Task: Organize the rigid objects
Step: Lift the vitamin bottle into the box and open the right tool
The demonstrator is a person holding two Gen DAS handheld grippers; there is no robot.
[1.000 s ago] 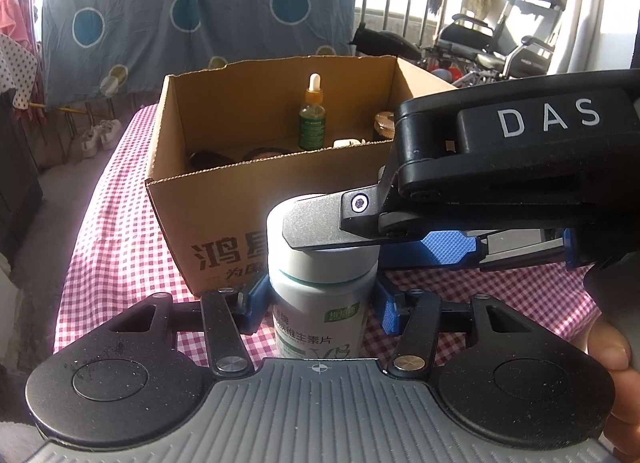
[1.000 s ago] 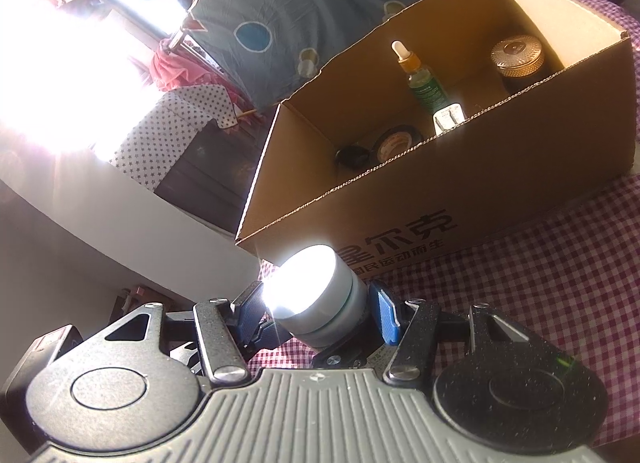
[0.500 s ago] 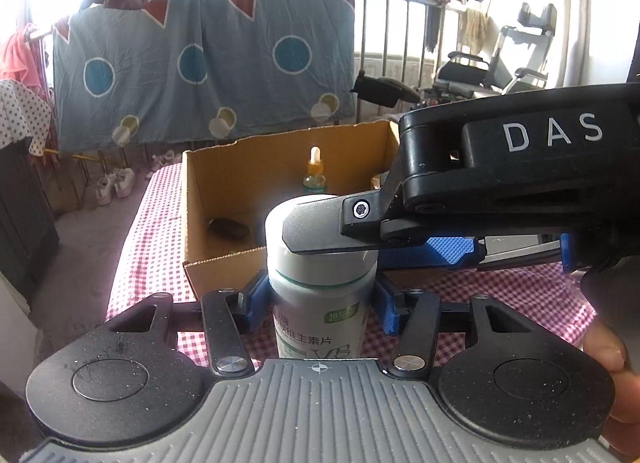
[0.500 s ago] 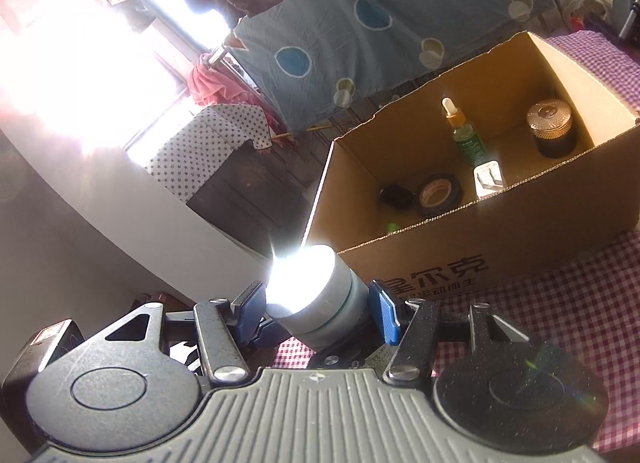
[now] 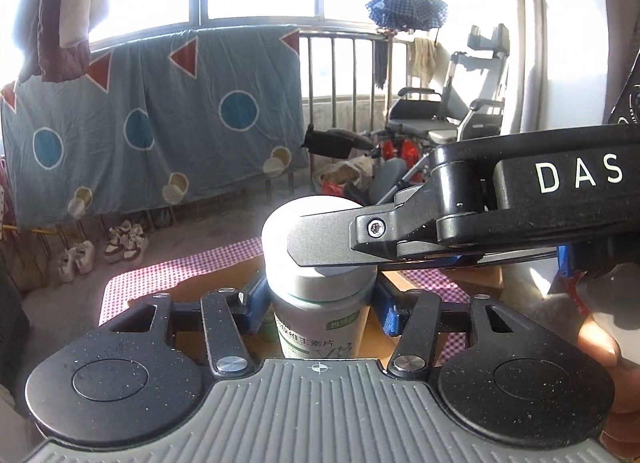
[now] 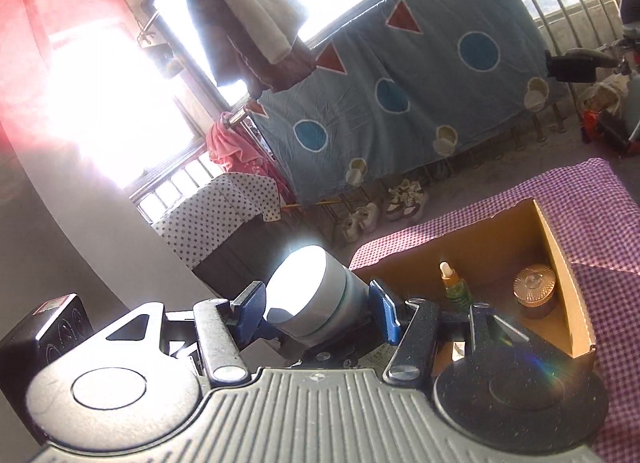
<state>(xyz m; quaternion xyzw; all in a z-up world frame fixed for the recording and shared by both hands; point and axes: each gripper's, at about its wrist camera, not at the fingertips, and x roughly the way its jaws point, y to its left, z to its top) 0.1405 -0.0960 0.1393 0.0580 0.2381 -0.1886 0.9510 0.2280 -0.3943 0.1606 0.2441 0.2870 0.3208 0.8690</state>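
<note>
A white vitamin bottle (image 5: 316, 303) with a white cap and green label is held by both grippers. My left gripper (image 5: 318, 303) is shut on its body. My right gripper (image 6: 316, 305) is shut on its cap (image 6: 306, 291); its arm crosses the left wrist view from the right. The bottle is held above the open cardboard box (image 6: 560, 255), which holds a green dropper bottle (image 6: 454, 287) and a jar with a copper lid (image 6: 534, 289). In the left wrist view only a strip of the box (image 5: 224, 279) shows behind the bottle.
The box stands on a table with a pink checked cloth (image 6: 600, 203). A blue quilt with circles (image 5: 160, 119) hangs on a rail behind. Shoes (image 5: 120, 239) lie on the floor, and a wheelchair (image 5: 440, 119) stands at the back right.
Both grippers have risen and moved forward with the bottle. The box has dropped low in both views and now lies under the bottle.
</note>
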